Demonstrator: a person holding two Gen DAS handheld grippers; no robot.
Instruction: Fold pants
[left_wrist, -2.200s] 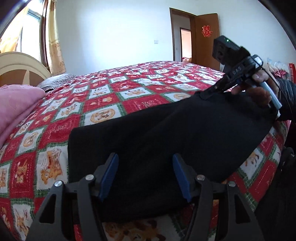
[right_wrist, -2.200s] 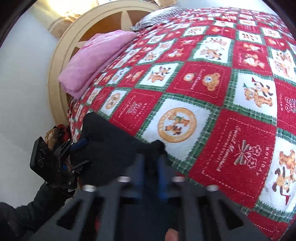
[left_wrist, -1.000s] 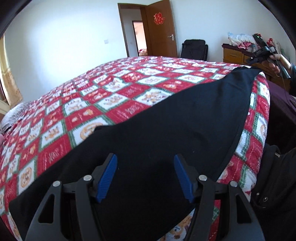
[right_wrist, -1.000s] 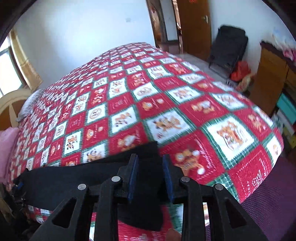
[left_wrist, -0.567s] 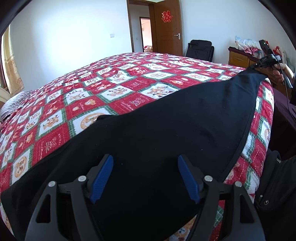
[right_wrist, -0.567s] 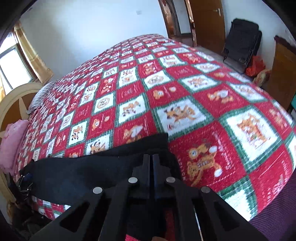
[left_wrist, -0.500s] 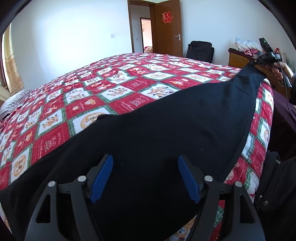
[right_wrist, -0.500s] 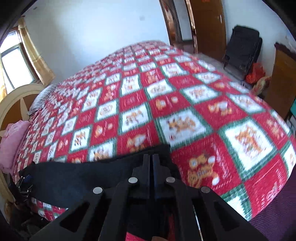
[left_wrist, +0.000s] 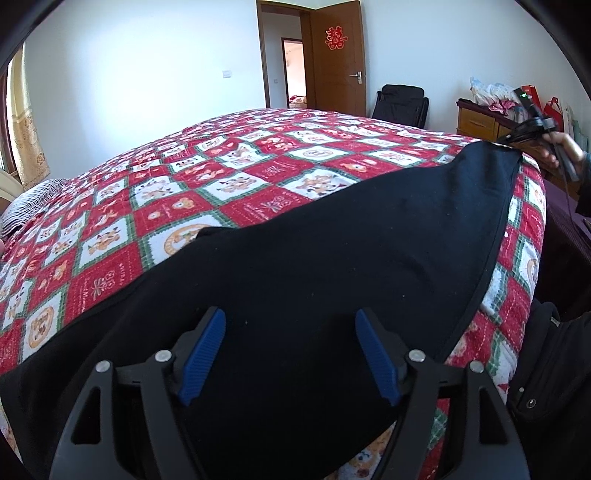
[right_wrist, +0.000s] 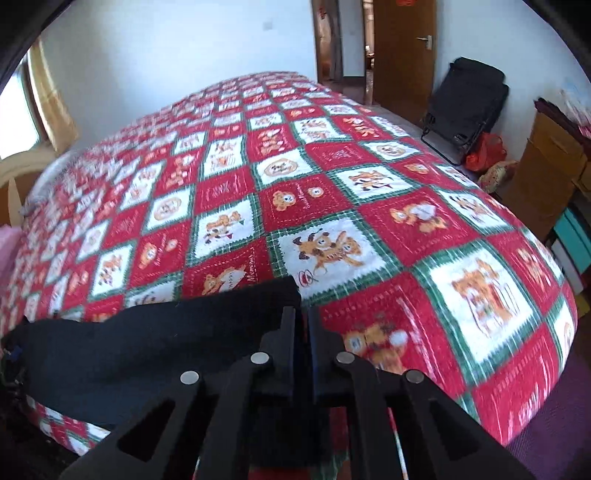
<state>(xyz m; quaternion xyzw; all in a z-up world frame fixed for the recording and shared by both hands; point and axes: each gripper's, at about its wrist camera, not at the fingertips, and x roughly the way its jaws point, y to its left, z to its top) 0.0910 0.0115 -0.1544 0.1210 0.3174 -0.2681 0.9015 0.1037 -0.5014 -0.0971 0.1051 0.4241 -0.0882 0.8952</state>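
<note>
Black pants (left_wrist: 332, 258) lie stretched along the near edge of a bed with a red, white and green patchwork quilt (left_wrist: 221, 177). My left gripper (left_wrist: 290, 332) is open just above the wide end of the pants, its blue pads apart. My right gripper (right_wrist: 302, 325) is shut on the far narrow end of the pants (right_wrist: 166, 343). In the left wrist view it shows at the far right (left_wrist: 517, 136), pinching the cloth's tip at the bed corner.
An open wooden door (left_wrist: 338, 62) and a black folded chair (left_wrist: 400, 105) stand beyond the bed. A wooden dresser (left_wrist: 480, 125) stands at the right. A curved headboard (right_wrist: 22, 177) is at the left. My dark clothing (left_wrist: 554, 387) is close at the lower right.
The right gripper closed on the narrow end of the pants and pulled it out to the bed corner, stretching the pants long. The left gripper stayed open over the wide end.
</note>
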